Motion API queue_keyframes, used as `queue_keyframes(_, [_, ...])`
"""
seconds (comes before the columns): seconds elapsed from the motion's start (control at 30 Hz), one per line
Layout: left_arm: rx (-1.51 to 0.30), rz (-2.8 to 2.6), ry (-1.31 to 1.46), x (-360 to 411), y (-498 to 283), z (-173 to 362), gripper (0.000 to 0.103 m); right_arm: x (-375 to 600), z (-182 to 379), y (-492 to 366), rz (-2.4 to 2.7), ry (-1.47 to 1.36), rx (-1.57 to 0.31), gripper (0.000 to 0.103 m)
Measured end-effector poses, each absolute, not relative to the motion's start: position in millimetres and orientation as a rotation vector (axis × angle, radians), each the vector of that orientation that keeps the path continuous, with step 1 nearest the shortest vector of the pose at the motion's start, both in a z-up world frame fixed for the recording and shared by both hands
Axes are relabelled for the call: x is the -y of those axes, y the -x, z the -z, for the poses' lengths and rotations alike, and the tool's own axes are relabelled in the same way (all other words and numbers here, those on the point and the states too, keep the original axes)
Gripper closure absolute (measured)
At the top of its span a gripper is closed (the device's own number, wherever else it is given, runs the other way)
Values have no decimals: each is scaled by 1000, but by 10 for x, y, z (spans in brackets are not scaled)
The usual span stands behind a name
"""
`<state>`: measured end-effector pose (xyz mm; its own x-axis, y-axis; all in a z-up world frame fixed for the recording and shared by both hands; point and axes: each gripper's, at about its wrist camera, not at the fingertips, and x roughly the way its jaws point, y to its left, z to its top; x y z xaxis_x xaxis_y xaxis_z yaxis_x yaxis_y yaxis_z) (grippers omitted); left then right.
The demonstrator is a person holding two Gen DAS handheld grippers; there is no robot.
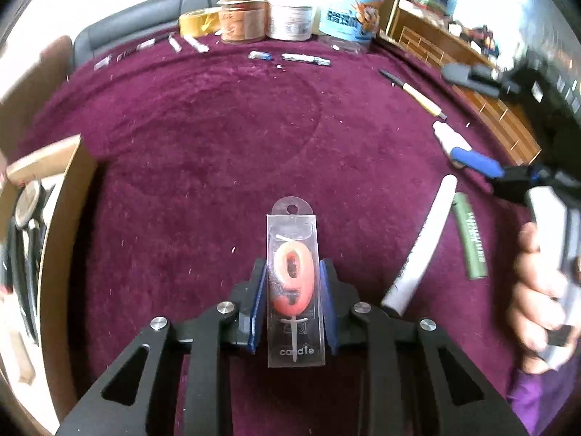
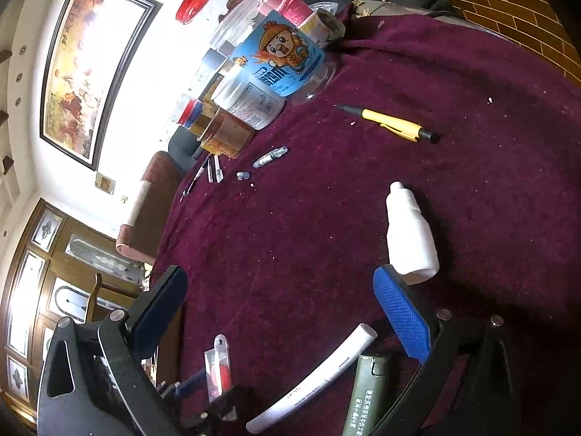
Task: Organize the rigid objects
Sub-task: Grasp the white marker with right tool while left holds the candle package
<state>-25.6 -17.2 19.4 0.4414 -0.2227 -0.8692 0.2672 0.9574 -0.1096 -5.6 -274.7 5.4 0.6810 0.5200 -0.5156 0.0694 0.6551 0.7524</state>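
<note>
My left gripper (image 1: 294,290) is shut on a clear packet holding a red "9" candle (image 1: 295,283), its blue pads pressing both long sides. The packet (image 2: 218,367) also shows low in the right wrist view, above the purple cloth. My right gripper (image 2: 281,312) is open with nothing between its fingers. A white bottle (image 2: 410,236) lies on the cloth just past its right fingertip. In the left wrist view the right gripper (image 1: 472,120) sits at the right edge by that bottle (image 1: 450,138), with a person's hand (image 1: 537,290) on it.
A white tube (image 1: 421,239) and a green lighter (image 1: 470,239) lie side by side right of the candle. A yellow pen (image 2: 392,121) and a small vial (image 2: 270,156) lie farther out. Jars (image 1: 290,11) crowd the far edge. A wooden box (image 1: 54,218) stands at the left.
</note>
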Motion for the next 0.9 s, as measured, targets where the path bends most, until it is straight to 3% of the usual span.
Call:
queue_keyframes(0.27, [-894, 314, 142, -598, 836, -771, 80, 2686, -125, 88, -276, -760, -764, 0])
queue_keyframes(0.53, [-803, 342, 229, -1174, 1173, -998, 80, 2248, -445, 535, -232, -568, -799, 4])
queue_keyframes(0.67, [-792, 362, 273, -1397, 1233, -979, 80, 1865, -476, 767, -205, -439, -885, 13])
queue_keyframes(0.77, [-779, 346, 312, -1647, 1330, -973, 80, 1736, -290, 689, -135, -404, -993, 36])
queue_keyframes(0.9, [-773, 280, 347, -2037, 1468, -961, 80, 1761, -80, 545, 4, -408, -1050, 39])
